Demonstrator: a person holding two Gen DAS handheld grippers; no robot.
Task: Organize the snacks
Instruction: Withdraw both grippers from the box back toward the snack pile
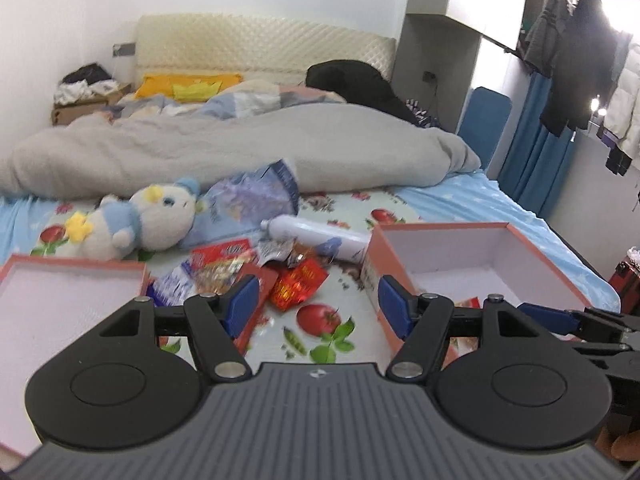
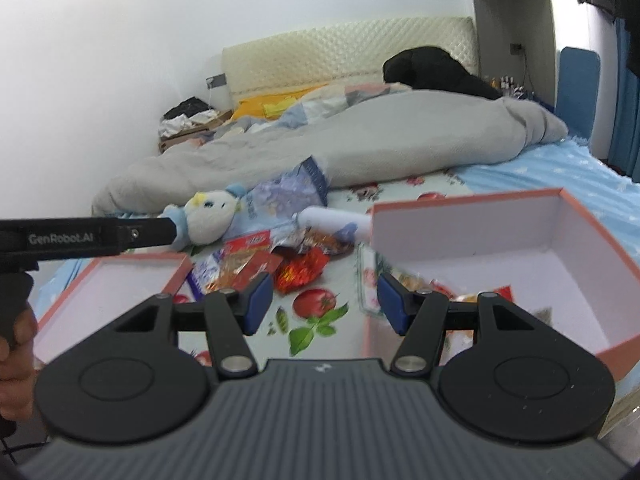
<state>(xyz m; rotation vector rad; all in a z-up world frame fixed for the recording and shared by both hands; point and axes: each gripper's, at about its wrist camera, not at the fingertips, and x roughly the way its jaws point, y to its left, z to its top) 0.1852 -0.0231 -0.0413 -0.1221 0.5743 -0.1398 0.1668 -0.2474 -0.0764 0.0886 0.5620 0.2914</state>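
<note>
A heap of snack packets lies on the fruit-print bedsheet: a crinkled red packet (image 1: 296, 286) (image 2: 300, 270), a red-and-white packet (image 1: 222, 258) and a large pale blue bag (image 1: 248, 204) (image 2: 288, 194). Right of the heap stands an open pink box (image 1: 440, 227) (image 2: 460, 200) with a few packets (image 2: 436, 286) on its floor. Its shallow lid (image 1: 80, 259) (image 2: 132, 258) lies on the left. My left gripper (image 1: 319, 306) hovers open over the sheet, just short of the heap. My right gripper (image 2: 325, 302) is open too, beside the box's near-left corner. Nothing sits between either pair of pads.
A white bottle (image 1: 316, 238) lies behind the heap, and a white-and-blue plush toy (image 1: 144, 220) is at its left. A grey duvet (image 1: 240, 148) fills the far bed. The bed's edge drops off right of the box. A hand (image 2: 16, 360) grips the left tool's handle.
</note>
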